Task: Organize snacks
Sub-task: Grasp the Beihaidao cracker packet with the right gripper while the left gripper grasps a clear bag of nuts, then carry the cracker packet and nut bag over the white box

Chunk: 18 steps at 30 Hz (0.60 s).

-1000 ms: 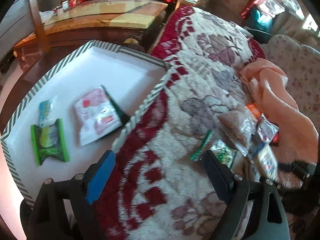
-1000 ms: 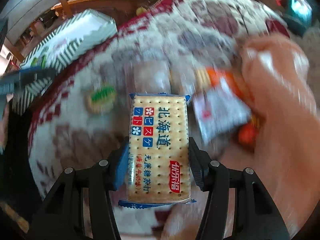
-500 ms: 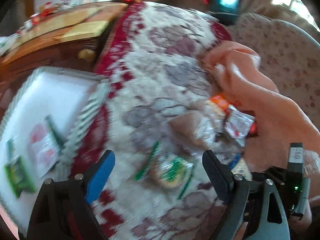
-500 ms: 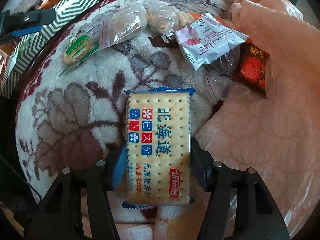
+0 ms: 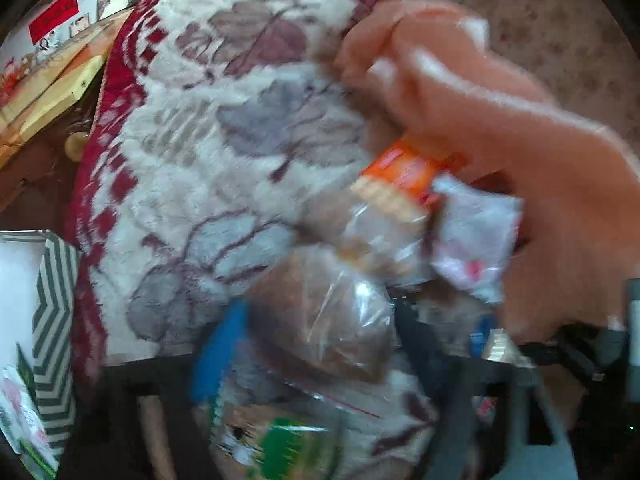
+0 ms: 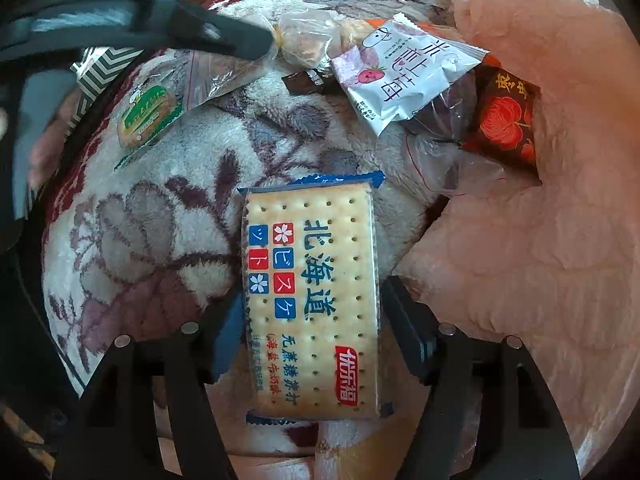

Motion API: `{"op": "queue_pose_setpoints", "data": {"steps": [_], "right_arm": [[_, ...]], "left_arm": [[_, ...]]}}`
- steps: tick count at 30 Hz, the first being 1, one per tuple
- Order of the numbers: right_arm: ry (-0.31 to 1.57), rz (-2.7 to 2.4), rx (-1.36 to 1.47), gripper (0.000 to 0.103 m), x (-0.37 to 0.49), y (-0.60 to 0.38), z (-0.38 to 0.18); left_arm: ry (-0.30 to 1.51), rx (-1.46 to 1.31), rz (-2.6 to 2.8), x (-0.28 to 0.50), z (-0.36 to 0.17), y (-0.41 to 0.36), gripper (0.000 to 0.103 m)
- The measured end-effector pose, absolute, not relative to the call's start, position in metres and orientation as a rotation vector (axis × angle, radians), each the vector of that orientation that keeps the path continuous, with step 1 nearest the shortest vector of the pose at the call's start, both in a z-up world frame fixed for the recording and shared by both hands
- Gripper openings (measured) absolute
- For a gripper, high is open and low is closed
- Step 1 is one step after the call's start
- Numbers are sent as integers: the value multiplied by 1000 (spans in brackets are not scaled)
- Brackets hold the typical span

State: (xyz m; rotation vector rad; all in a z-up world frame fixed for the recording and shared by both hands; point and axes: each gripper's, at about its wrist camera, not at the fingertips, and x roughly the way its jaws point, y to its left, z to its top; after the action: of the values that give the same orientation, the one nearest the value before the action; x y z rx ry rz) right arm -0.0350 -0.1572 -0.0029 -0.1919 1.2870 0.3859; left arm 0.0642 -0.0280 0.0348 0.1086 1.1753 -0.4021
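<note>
The cracker packet is the landmark here: it lies flat on the floral blanket, its long axis running straight up the right wrist view, in line with the right gripper. That gripper's jaws stand on either side of the packet's lower half and are opening; a narrow gap shows on both sides, so the packet looks released rather than held, resting just beside the peach cloth to its right. Beyond the packet's far end sits the rest of the pile: a white strawberry sachet, a dark packet with orange flowers half tucked under the cloth, and clear bags of brownish snacks. Up and to the left of the cracker packet lies a green-labelled biscuit. The left gripper is the nearer one to that far pile; its view is blurred, but its jaws straddle a clear bag and are closing, with the bag between them; I judge no firm grip yet. Further left of the cracker packet, off the blanket, the striped tray holds at least one packet at its visible corner; the rest of it is out of view. The left hand's coming pick probably turns on that bag lying squarely between its jaws.
</note>
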Motion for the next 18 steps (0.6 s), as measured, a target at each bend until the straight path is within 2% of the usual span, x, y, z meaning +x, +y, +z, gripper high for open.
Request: {"op": "queue_pose_setpoints", "data": {"steps": [1,3,6,9,18], "right_arm": [[1283,388,-194,66,-36,-157,-3],[1278,403,-192,57,-40,-155,0],[1275,404,-211,56,-41,-150,0],[1274,411,-206,55,-43,-149,3],[1233,467,-144,55,-46,-142,28]], "left_arm": [[1167,99,-406,64,34,-25,61],[1165,82,-413,62,36,-20,51],[1152,42,-407,58,42,-12,39],[1119,26,-366,50,52,-2,36],[1041,-36,-284,25,80,35,36]]}}
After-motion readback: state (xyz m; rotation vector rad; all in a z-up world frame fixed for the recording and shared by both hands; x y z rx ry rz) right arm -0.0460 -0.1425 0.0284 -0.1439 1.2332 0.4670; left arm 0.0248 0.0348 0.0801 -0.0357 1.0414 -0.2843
